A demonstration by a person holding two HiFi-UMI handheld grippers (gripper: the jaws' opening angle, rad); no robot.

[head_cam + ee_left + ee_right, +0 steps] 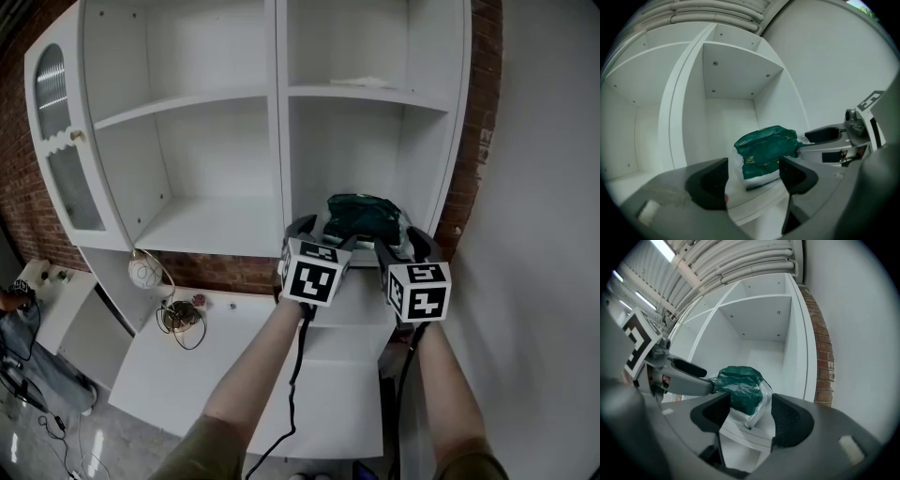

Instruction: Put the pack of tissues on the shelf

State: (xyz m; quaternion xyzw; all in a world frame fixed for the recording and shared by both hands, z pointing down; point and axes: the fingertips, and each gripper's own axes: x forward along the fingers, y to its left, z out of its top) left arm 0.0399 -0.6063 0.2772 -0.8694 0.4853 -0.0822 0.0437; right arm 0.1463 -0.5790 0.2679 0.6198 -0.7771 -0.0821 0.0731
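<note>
Head view has both grippers up at the white cabinet [281, 94], level with the lower right compartment. The pack of tissues [361, 216], dark green in a clear loose wrap, lies on that compartment's shelf [754, 199], close to its near edge rather than pushed far in.

The right gripper [405, 239] has its jaws spread wide. They clamp nothing, though the pack's right end and a fold of the clear wrap sit in the gap between them. The left gripper [314, 230] is also spread, with the pack just ahead of the gap. From the right gripper view one of its tips looks to be against the pack's left side, but I can't see it squeezing.

To my eye the pack is placed, and the risk is in backing away. A corner of the wrap hangs near the shelf's front lip. If either jaw catches that film on the way out, the pack would likely be dragged toward the near edge. It has little shelf in front of it, so it could tip off and drop to the white surface below. A sideways nudge from the left tip could also turn it askew. Drawing both grippers straight back, jaws kept wide, looks safest.
</note>
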